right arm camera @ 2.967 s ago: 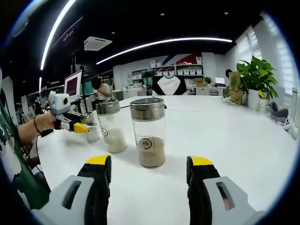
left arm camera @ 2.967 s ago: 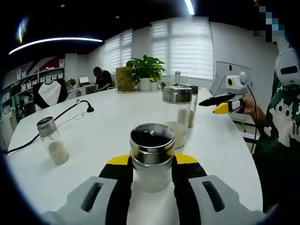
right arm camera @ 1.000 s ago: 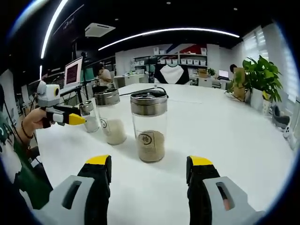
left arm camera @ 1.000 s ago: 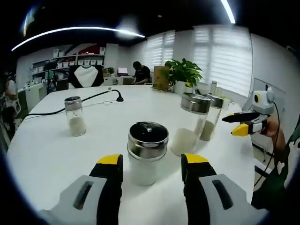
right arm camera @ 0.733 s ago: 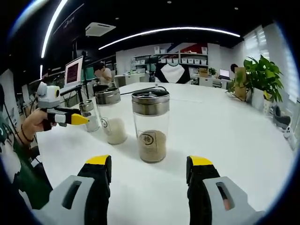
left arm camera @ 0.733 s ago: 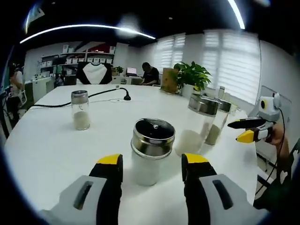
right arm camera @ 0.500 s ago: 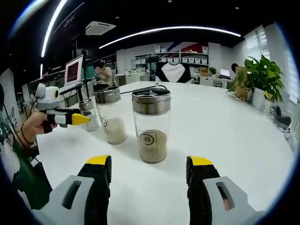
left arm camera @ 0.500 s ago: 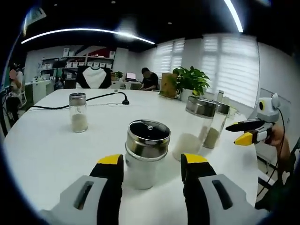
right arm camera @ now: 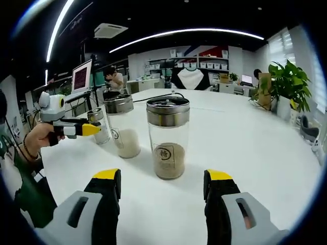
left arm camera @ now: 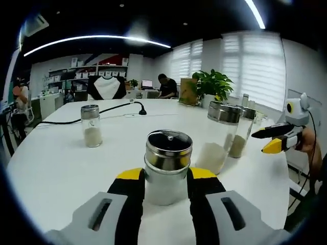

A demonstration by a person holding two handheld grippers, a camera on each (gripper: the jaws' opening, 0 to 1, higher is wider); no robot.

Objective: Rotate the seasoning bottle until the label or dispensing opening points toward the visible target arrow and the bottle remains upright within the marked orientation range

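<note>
Between my left gripper's (left arm camera: 165, 178) jaws, which clamp its glass sides, the seasoning bottle (left arm camera: 167, 166) stands upright on the white surface (left arm camera: 56, 161). Two taller jars (left arm camera: 220, 137) stand near, a small one (left arm camera: 92, 125) well apart. My right gripper (right arm camera: 163, 191) has jaws apart before a brown-filled jar (right arm camera: 168, 144). Behind are window blinds (left arm camera: 255, 69) and a plant (left arm camera: 213, 85).

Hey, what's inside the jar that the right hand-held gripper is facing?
The glass jar holds brownish granules in its lower part, behind a small round label; above them it looks empty. A metal lid covers the top, so any dispensing opening is hidden.
</note>
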